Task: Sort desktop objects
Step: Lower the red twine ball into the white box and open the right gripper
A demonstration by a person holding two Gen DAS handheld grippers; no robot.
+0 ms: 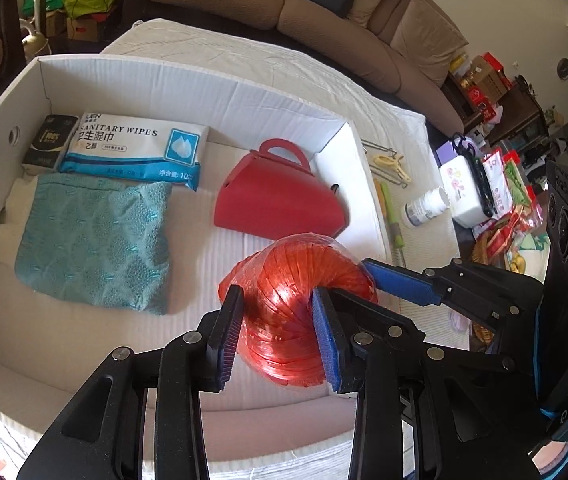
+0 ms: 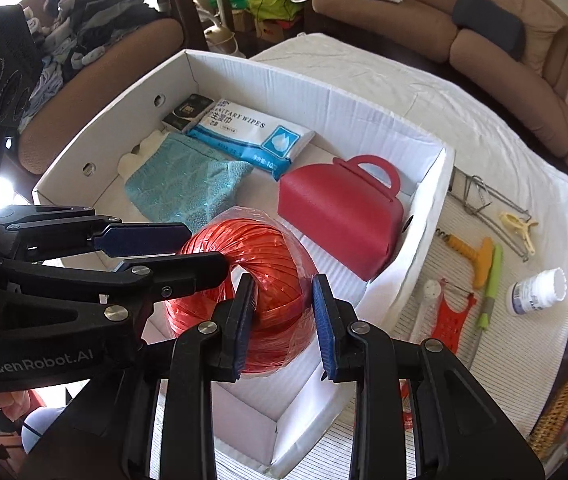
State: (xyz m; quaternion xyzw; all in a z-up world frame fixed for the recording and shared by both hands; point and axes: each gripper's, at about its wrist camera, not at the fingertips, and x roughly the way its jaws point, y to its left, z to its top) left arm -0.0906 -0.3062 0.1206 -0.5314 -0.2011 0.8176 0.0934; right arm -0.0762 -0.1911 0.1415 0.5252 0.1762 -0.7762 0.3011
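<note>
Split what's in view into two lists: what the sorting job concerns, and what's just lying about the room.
Job things:
red twine ball, held by both grippers
white box
wipes pack
teal cloth
red gift box
white bottle
yellow clip

Lying about:
sofa
clothes pile

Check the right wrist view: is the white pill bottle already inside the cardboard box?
No, the white pill bottle lies on the striped tablecloth outside the cardboard box, beyond its right wall, near the green-handled tool.

Home living room: brown sofa (image 1: pixel 363 20), clutter.
</note>
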